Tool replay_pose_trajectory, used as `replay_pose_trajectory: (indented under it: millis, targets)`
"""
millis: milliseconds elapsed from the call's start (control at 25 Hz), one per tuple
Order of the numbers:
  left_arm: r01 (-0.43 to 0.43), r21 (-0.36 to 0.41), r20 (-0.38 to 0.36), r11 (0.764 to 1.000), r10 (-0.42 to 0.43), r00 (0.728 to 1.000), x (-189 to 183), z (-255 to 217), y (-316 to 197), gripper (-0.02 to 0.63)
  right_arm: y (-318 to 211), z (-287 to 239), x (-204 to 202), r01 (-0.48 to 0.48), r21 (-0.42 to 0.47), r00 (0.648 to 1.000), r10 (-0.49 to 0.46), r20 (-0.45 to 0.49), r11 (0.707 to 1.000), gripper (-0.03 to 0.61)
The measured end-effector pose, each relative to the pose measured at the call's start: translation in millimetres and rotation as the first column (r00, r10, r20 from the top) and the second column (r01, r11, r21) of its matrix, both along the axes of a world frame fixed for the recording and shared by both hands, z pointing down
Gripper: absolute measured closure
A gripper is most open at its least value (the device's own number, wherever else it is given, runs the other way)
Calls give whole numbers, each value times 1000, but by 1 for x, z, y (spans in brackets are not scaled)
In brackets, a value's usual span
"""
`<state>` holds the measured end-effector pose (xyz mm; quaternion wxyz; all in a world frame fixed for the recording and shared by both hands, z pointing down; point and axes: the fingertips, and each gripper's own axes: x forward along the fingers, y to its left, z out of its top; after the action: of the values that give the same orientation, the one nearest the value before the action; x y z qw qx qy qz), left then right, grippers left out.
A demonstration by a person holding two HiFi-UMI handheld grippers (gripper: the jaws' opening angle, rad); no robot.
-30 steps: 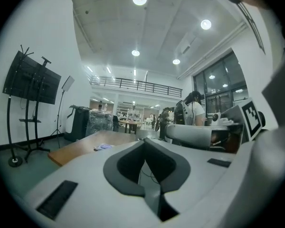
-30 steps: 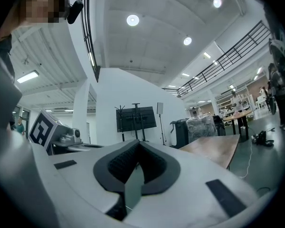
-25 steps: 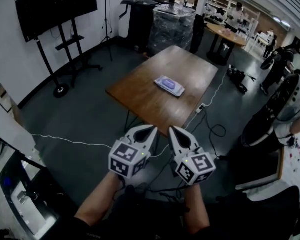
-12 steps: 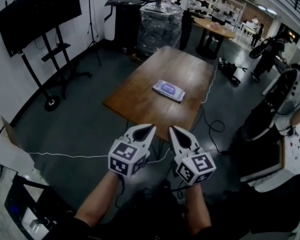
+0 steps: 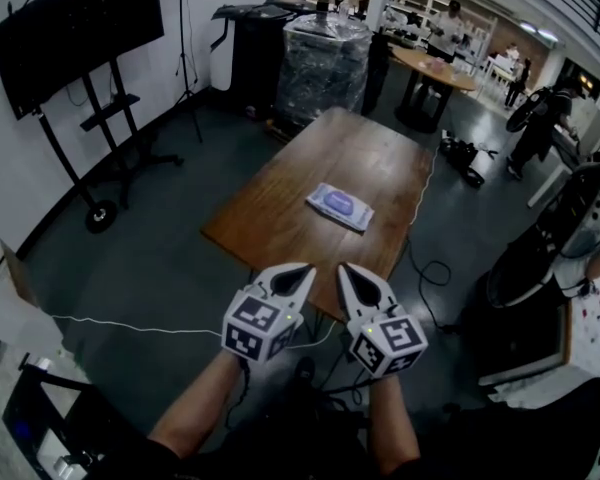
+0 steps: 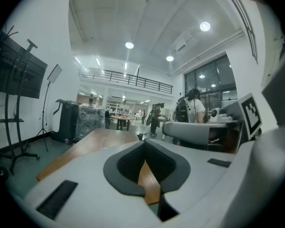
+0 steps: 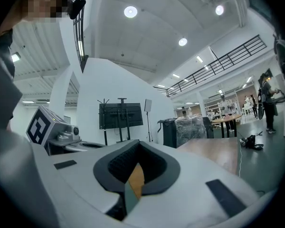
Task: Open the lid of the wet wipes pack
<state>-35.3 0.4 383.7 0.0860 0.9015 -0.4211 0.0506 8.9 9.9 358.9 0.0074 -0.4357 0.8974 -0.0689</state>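
Note:
A white and purple wet wipes pack (image 5: 339,206) lies flat near the middle of a wooden table (image 5: 280,218), its lid down. My left gripper (image 5: 307,270) and right gripper (image 5: 343,269) hover side by side short of the table's near edge, well away from the pack. Both are shut with nothing between the jaws. In the left gripper view the closed jaws (image 6: 145,161) point level at the table top (image 6: 99,137); the pack is too small to make out there. The right gripper view shows its closed jaws (image 7: 135,170) and the table (image 7: 213,146) to the right.
A TV on a wheeled stand (image 5: 75,28) is at the left. A wrapped pallet (image 5: 332,58) and a round table (image 5: 438,68) stand beyond the wooden table. Cables (image 5: 425,258) trail on the floor at its right side. People (image 5: 540,128) are at the far right.
Both grippers and the view have moved forward toward the table, which now sits closer and lower in the head view. The jaws stayed shut.

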Motion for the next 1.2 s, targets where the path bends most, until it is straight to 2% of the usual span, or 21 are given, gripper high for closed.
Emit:
replay_pose_trajectory:
  millis: [480, 760, 1000, 1200]
  targets:
    - [23, -36, 39, 999, -21, 999, 20, 14, -124, 609, -125, 8, 20, 35, -15, 999, -35, -4, 999, 568]
    - [44, -61, 92, 997, -39, 995, 27, 28, -178, 609, -176, 21, 31, 51, -38, 998, -52, -21, 998, 568]
    - [19, -93, 145, 995, -5, 989, 26, 56, -226, 609, -216, 49, 34, 14, -82, 994, -22, -104, 997, 568]
    - [-6, -151, 206, 988, 37, 978, 18, 101, -271, 609, -254, 81, 32, -55, -120, 981, 31, -194, 991, 568]
